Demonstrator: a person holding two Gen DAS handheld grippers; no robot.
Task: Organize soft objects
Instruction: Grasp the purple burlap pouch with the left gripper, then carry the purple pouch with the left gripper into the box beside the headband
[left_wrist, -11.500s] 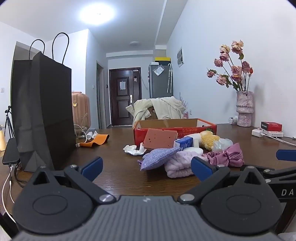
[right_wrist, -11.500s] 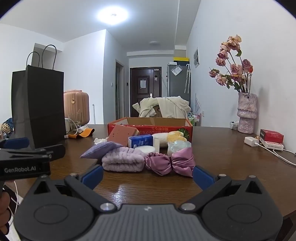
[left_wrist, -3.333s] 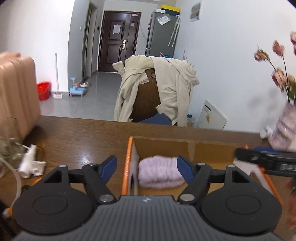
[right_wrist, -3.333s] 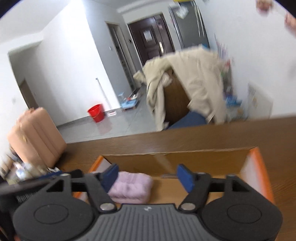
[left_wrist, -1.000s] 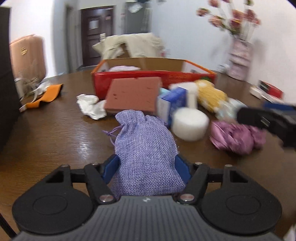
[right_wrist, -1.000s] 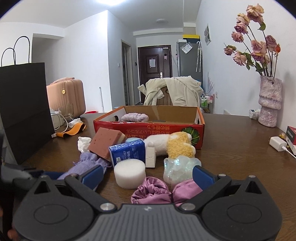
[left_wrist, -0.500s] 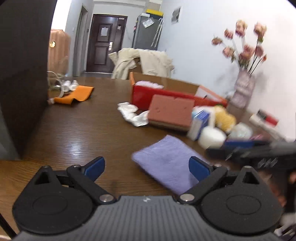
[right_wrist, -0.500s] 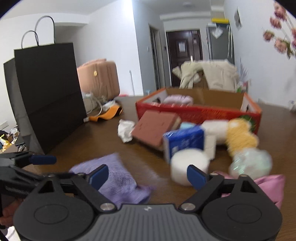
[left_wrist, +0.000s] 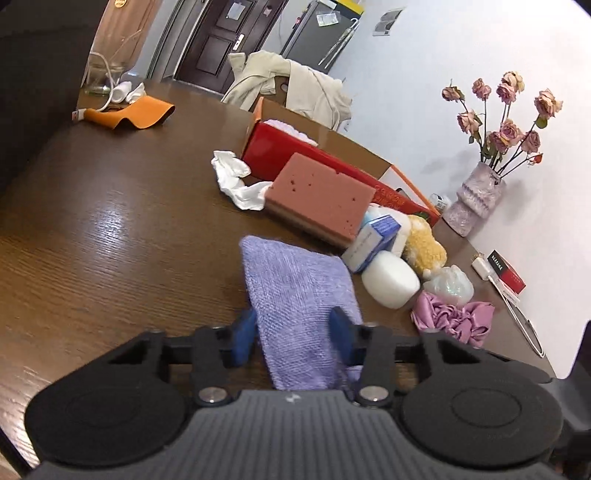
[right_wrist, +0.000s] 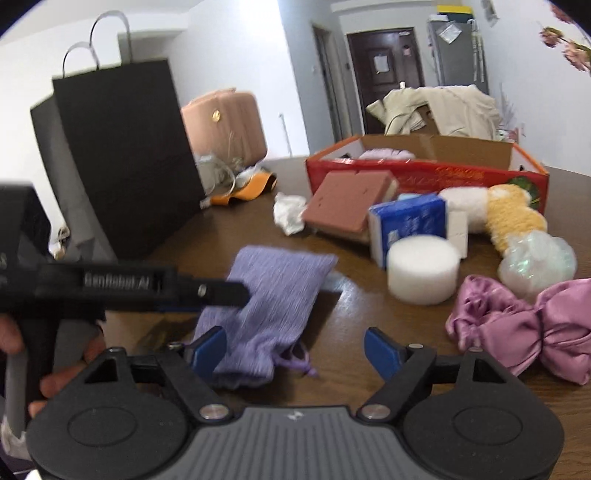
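The left gripper (left_wrist: 293, 334) holds the purple pouch (left_wrist: 299, 295) above the near surface (left_wrist: 110, 240). The right gripper (right_wrist: 295, 350) is open wide and holds nothing. I think the next move is to carry the pouch to the far red box (right_wrist: 424, 173).

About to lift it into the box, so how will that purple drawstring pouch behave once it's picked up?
The purple pouch looks like limp woven cloth lying flat, so it will probably droop from the left gripper. It seems nearly empty, so likely light. Its coarse weave should resist slipping.
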